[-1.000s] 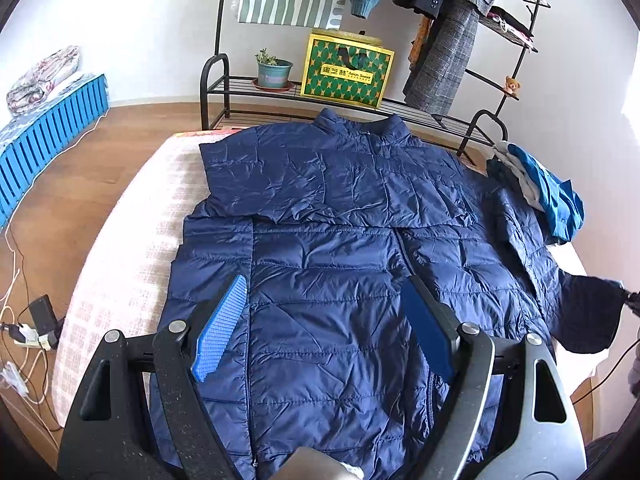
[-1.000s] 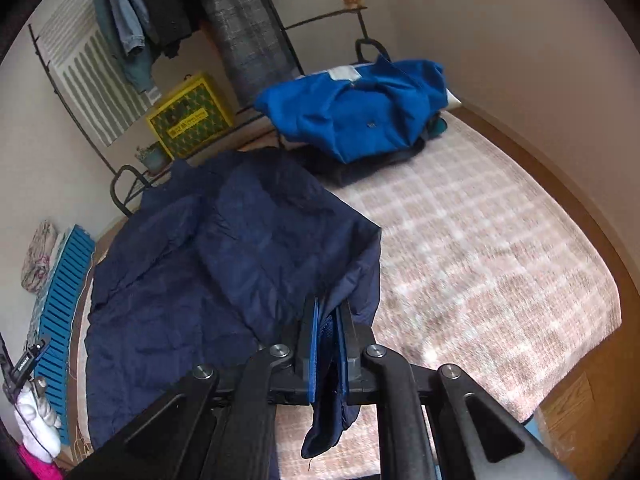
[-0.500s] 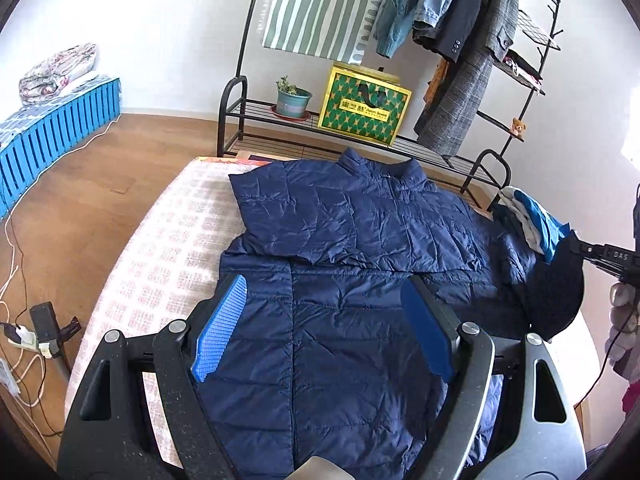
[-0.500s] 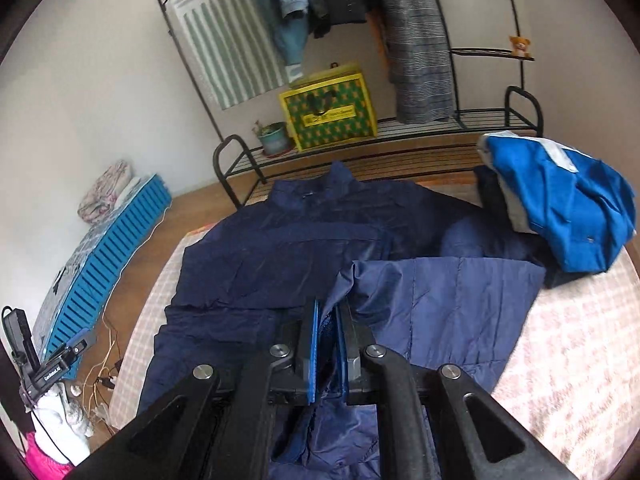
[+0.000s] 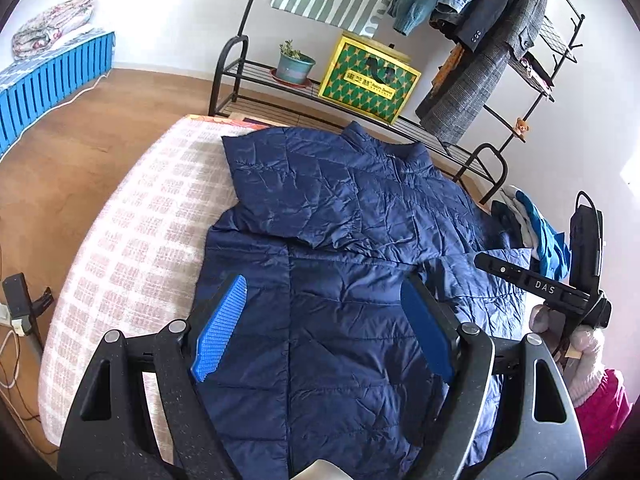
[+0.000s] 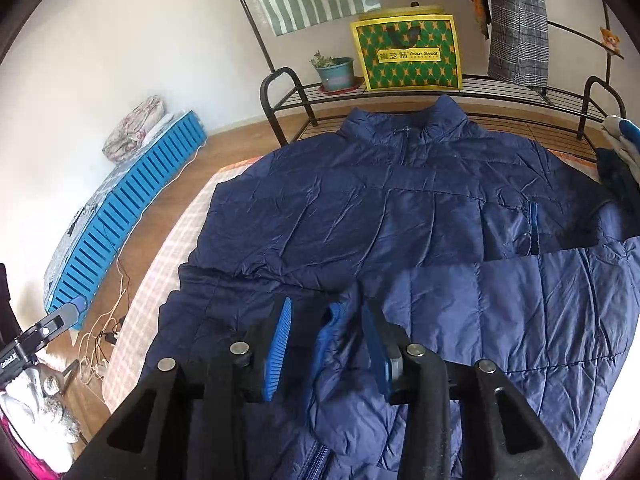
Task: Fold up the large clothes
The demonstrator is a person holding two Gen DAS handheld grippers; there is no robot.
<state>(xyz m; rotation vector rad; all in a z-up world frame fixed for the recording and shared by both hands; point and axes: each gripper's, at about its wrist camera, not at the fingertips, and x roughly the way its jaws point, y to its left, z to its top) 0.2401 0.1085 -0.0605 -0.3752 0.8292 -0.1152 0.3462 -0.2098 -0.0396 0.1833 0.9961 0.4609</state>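
a navy puffer jacket [image 6: 400, 216] fills the frame's centre, spread on a checked bed [image 5: 132, 240]. the right gripper [image 6: 326, 344] stands parted around a sleeve cuff [image 6: 332, 320]; the left gripper [image 5: 324, 328] hovers spread. slippery fabric could slide, undoing the sleeve fold.

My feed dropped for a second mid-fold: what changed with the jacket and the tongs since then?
The right tongs carried the jacket's right sleeve from out at the side across onto the front, then opened; the cuff now lies loose between the fingers. The left tongs stayed open over the lower front, holding nothing. The body, with the other sleeve folded in, kept its place on the bed.
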